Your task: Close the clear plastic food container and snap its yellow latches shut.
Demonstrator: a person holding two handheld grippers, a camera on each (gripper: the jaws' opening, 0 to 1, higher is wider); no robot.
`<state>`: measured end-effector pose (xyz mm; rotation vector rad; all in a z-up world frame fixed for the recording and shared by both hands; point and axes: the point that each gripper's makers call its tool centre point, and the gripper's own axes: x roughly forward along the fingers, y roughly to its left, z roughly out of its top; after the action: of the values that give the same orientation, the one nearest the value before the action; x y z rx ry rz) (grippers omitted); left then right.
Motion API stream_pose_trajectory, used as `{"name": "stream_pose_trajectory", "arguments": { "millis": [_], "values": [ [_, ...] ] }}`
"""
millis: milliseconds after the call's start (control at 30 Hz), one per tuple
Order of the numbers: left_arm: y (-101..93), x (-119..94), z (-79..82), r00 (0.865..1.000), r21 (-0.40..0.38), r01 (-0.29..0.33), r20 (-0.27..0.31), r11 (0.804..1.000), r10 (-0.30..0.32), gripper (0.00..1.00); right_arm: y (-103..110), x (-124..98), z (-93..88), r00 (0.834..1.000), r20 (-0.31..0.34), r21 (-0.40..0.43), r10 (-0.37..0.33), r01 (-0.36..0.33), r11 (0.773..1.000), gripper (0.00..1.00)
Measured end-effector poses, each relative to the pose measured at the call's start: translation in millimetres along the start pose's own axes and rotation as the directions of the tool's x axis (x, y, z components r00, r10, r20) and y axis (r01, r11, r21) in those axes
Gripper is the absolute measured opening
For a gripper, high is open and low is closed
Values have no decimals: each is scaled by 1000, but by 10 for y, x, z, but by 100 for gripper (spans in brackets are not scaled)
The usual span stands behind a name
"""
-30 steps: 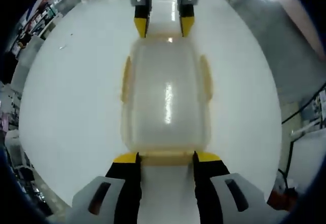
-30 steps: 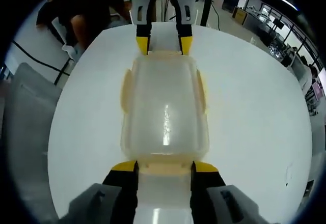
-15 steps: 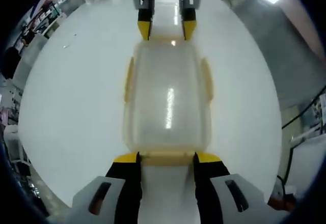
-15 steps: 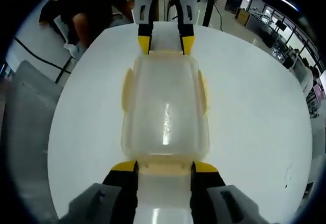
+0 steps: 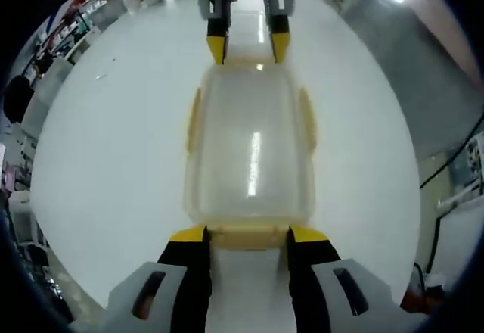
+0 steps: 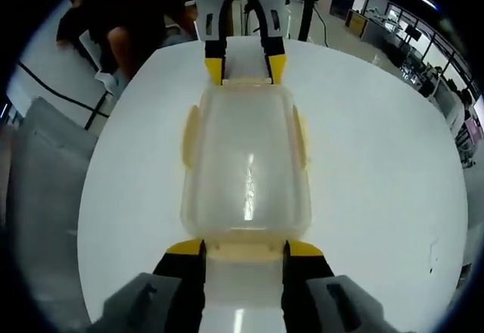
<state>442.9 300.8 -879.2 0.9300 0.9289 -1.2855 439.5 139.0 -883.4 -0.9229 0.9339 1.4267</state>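
The clear plastic food container (image 5: 249, 151) sits lid-on in the middle of a round white table (image 5: 106, 159), and everything else arranges itself around it. At one short end, the left gripper (image 5: 248, 236) has its yellow-tipped jaws spread about as wide as that end's yellow latch (image 5: 248, 234), one tip at each corner of it, touching or just beside it; they grip nothing. At the opposite short end the right gripper (image 6: 243, 250) stands the same way, its jaws parted to either side of the latch (image 6: 243, 250) there. Each gripper faces the other across the container's length. Two more yellow latches (image 5: 306, 121) lie along the container's long sides. Beyond the table, behind the left gripper, a person (image 6: 128, 34) sits.
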Motion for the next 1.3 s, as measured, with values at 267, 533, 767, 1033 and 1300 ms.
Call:
{"name": "stream_pose_trajectory", "arguments": {
  "millis": [267, 533, 767, 1033, 1300],
  "values": [
    [-36, -148, 82, 1000, -6, 8, -12, 1000, -8, 37, 42, -141, 33, 1000, 3, -15, -7, 7, 1000, 37],
    [-60, -269, 208, 1000, -14, -3, 5, 1000, 3, 37, 64, -330, 37, 1000, 3, -32, -23, 23, 999, 37],
    [-78, -420, 341, 1000, 0, -9, 0, 1000, 9, 37, 100, -469, 23, 1000, 0, -25, -17, 17, 1000, 37],
    [-79, -490, 443, 999, 21, -27, -19, 999, 27, 37, 119, -598, 14, 999, 8, -20, -31, 31, 999, 37],
    [-66, -527, 562, 999, 24, -36, -19, 999, 37, 37, 115, -701, -60, 999, -5, -28, -45, 45, 999, 37]
  ]
}}
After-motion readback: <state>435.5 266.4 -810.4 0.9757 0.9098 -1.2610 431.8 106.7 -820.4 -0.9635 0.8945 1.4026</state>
